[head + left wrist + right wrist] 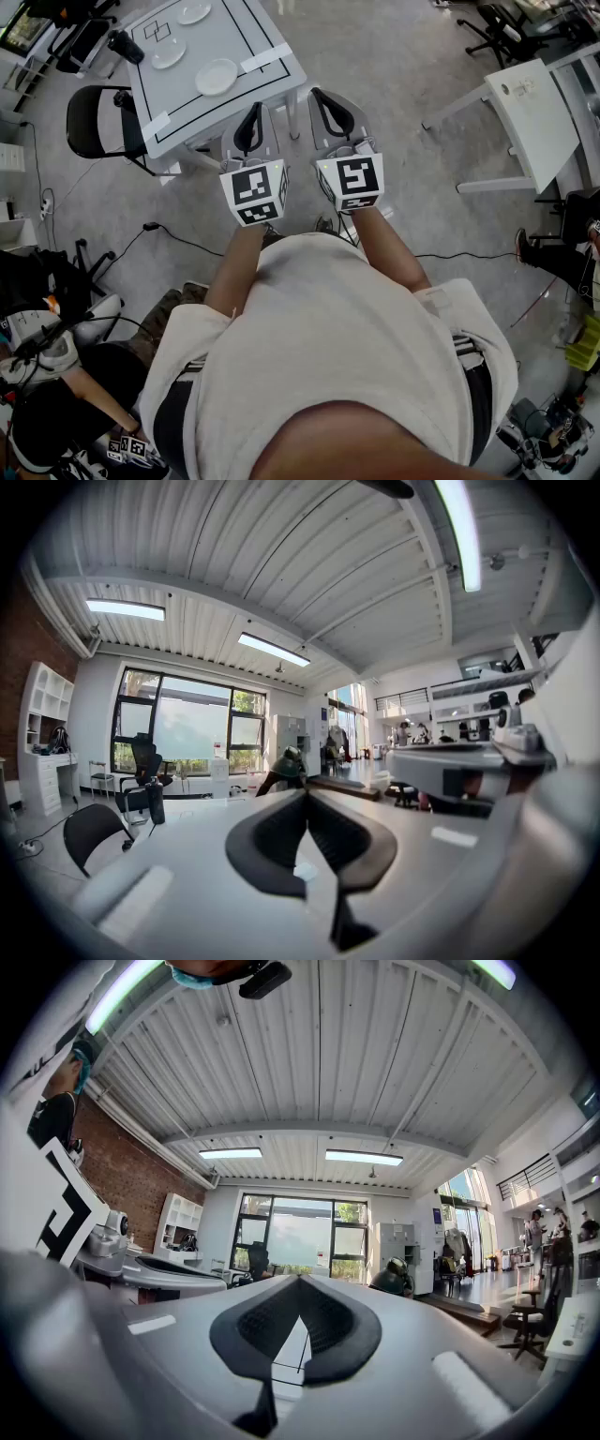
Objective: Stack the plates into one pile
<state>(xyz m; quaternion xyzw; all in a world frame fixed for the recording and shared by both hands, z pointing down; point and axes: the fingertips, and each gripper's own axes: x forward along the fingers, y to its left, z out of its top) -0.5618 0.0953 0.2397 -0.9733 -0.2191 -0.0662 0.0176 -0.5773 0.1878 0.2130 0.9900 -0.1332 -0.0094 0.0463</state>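
While the left gripper (251, 117) and right gripper (319, 98) are held side by side, jaws clenched on nothing, three white plates (217, 77) lie apart on the table (253, 28) just beyond them.

Table (183, 103) far end cut off by head view's top edge
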